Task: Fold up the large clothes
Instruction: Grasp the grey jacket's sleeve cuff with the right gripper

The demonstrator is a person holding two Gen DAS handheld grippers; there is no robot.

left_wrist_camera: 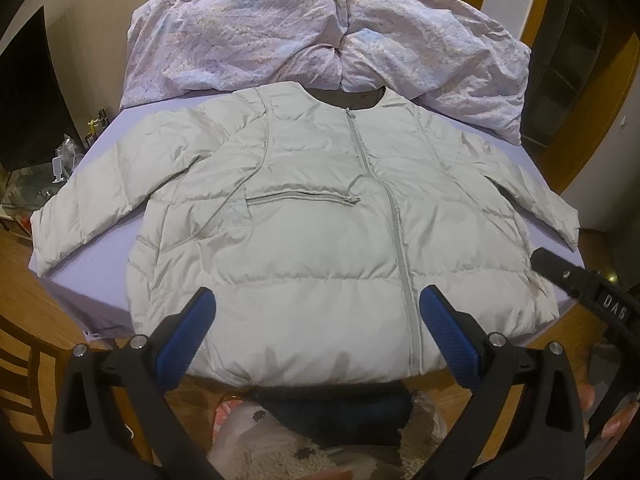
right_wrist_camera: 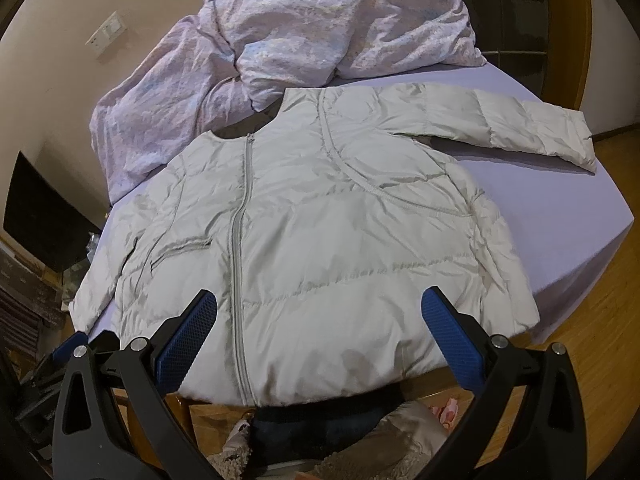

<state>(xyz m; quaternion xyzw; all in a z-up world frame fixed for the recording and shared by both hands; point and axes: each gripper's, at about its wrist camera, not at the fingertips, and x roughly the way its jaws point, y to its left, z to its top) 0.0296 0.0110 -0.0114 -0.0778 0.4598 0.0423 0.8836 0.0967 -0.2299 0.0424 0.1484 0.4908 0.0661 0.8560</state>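
Observation:
A pale grey puffer jacket lies flat and zipped on the lilac bed sheet, collar away from me, both sleeves spread out. It also shows in the right wrist view. My left gripper is open and empty above the jacket's hem, left of the zip. My right gripper is open and empty above the hem, right of the zip. The right gripper's black body shows at the right edge of the left wrist view.
A crumpled lilac patterned duvet is piled at the far end of the bed, touching the jacket's collar. Wooden floor lies to the right of the bed. A cluttered low stand stands by the bed's left side.

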